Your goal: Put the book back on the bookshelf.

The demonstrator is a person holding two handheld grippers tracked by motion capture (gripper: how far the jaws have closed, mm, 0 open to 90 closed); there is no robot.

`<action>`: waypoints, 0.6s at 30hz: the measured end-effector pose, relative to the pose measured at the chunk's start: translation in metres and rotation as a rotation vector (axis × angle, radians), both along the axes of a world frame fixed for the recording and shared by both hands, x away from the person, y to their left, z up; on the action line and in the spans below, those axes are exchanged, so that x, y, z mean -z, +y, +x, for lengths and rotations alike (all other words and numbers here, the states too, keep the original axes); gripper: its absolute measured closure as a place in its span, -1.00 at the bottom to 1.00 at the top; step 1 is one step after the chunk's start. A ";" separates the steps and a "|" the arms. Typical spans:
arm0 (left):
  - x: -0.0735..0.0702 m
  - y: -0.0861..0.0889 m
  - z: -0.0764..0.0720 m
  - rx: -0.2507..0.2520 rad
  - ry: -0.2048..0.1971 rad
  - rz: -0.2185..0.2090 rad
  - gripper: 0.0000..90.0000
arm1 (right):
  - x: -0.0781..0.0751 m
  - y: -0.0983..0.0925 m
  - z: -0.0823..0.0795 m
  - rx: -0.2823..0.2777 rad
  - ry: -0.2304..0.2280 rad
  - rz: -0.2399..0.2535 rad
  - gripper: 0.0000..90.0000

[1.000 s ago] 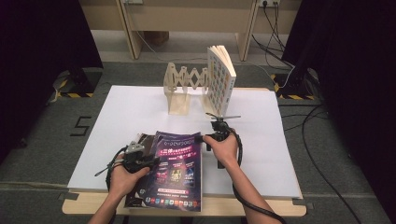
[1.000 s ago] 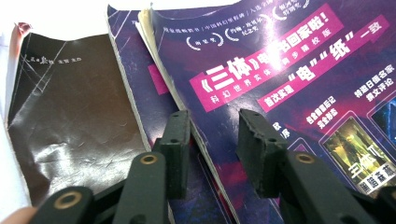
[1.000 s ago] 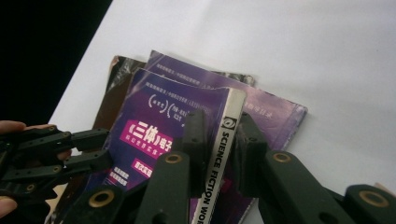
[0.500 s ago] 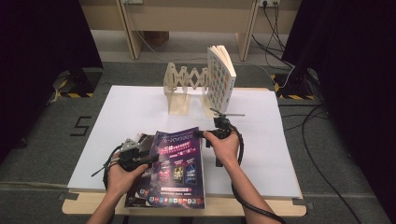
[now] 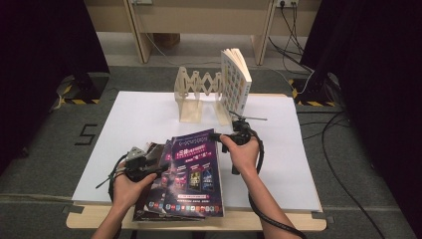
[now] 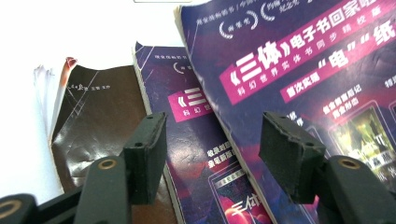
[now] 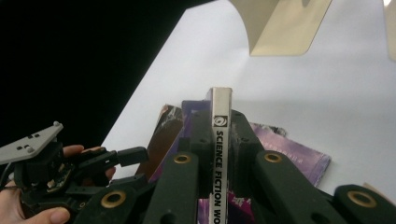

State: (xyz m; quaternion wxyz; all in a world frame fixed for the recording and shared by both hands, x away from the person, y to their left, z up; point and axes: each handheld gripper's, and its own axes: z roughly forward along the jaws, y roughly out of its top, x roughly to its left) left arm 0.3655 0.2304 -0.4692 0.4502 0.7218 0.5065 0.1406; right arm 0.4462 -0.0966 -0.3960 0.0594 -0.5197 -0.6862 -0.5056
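A: What can you read on the top magazine (image 5: 195, 169)?

B: In the left gripper view its purple cover (image 6: 299, 70) carries large white Chinese characters on a pink band, "三体" among them, with smaller lines I can't make out. Its spine (image 7: 219, 154) in the right gripper view reads "SCIENCE FICTION WO", and the rest is cut off at the bottom edge.

A: Where does it sit?

B: At the near edge of the white table (image 5: 149, 114), on a fanned pile. Its far right corner is clamped in the right gripper (image 5: 219, 137), whose jaws press on either side of the spine.

A: And the left gripper (image 6: 212, 154)?

B: Its jaws stand apart and have just been opening. They hover over the pile, pressing on nothing.

A: What lies underneath?

B: A second purple magazine (image 6: 187, 126) with the same pink band, mostly covered, so its title is cut short. Below that is a dark brown magazine (image 6: 98, 121) with a creased cover; its small print is too fine to read.

A: Anything further back?

B: A wooden folding rack (image 5: 196, 94) with a book (image 5: 235, 82) standing upright against its right end. The cover shows a grid pattern, but the writing is too small to tell.
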 end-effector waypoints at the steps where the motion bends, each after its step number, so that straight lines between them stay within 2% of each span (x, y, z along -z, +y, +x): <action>1: 0.000 0.000 0.000 0.000 0.000 0.000 -0.11 | -0.002 -0.001 0.000 0.004 -0.009 -0.001 0.86; 8: 0.000 0.000 0.000 0.002 0.004 -0.004 -0.12 | -0.017 -0.010 0.000 0.036 -0.055 0.012 0.86; 18: -0.001 0.001 0.000 0.001 0.004 -0.004 -0.12 | -0.028 -0.015 -0.001 0.059 -0.103 0.013 0.85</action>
